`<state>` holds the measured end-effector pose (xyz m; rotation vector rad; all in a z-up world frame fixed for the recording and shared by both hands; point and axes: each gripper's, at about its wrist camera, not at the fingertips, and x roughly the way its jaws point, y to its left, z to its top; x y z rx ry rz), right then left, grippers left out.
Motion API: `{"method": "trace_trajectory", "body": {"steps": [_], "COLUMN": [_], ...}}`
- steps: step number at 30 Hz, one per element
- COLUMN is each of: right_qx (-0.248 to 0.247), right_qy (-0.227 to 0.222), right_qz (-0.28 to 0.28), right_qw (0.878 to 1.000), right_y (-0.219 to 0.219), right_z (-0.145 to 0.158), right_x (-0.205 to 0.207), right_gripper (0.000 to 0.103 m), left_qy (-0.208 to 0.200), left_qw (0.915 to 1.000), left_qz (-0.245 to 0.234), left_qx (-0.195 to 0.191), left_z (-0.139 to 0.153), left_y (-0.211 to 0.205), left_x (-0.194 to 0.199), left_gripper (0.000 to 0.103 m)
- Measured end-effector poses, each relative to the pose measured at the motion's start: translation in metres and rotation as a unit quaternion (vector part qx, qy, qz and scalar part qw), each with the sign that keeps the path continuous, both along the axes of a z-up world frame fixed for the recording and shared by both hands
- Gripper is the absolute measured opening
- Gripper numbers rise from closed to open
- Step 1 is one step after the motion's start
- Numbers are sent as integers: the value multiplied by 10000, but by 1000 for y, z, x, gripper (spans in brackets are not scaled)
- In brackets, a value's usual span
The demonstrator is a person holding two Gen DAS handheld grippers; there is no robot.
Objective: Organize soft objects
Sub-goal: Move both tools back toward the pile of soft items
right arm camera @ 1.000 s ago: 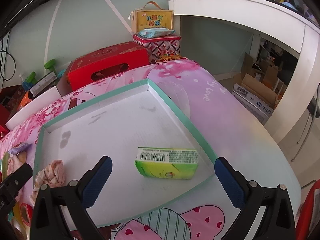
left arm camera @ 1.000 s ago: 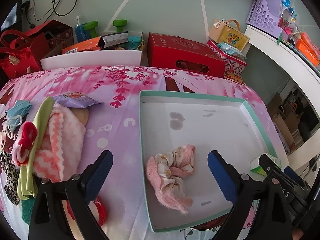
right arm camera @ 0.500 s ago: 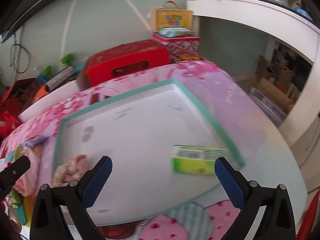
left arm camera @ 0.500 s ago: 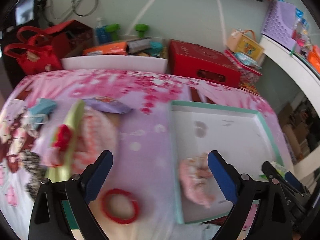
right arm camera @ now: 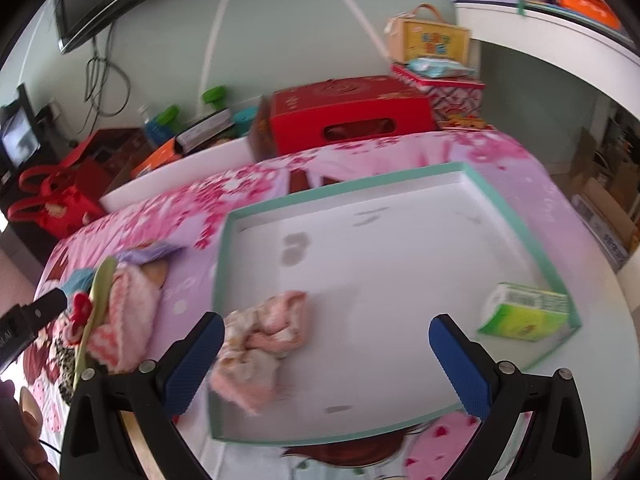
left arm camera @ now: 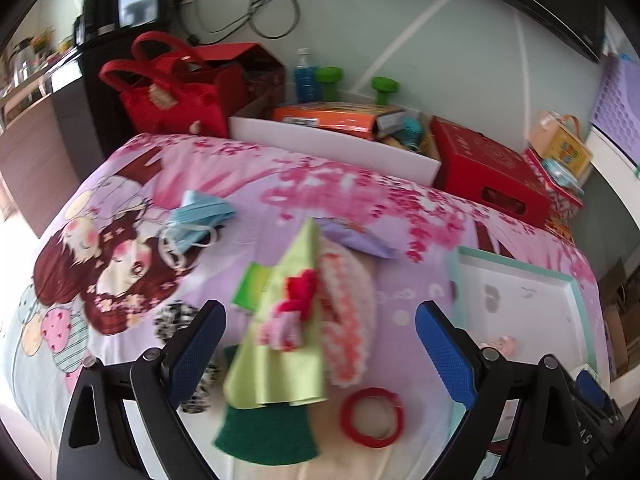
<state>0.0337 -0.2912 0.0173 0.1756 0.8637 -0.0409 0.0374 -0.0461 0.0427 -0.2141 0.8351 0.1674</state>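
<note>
- Left gripper (left arm camera: 320, 354): matte black angular plastic arms, each ending in a blue textured finger pad (left arm camera: 197, 349), with silver round screws at the joints.
- Right gripper (right arm camera: 326, 360): the same black frame, blue ribbed pads (right arm camera: 460, 364), silver screw heads.

a cluttered home room: cartoon-print bedsheet (left arm camera: 132, 240), red gift boxes (right arm camera: 344, 116), green dumbbells (left arm camera: 384, 88)

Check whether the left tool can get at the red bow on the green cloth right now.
Probably yes: the left tool is open, the red bow lies on top of the green cloth between its fingers, uncovered.
</note>
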Motion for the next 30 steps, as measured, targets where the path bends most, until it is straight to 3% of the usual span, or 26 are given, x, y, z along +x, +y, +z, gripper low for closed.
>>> {"method": "trace_trajectory", "body": {"steps": [17, 30], "right_qx": [-206, -517], "right_qy": [210, 690], "right_qz": [1262, 1804], "right_qw": [9916, 9798], "right_y": [97, 140], "right_z": [-9, -39], "right_x": [-7, -14], "right_gripper": [103, 103], "left_qy": [263, 919], "left_qw": [9961, 9865], "left_qz": [801, 1149], "left_qx": [-274, -714], "left_z": [-13, -57], "left_y": [84, 116], "left_x": [-25, -28], "left_gripper": [96, 96]}}
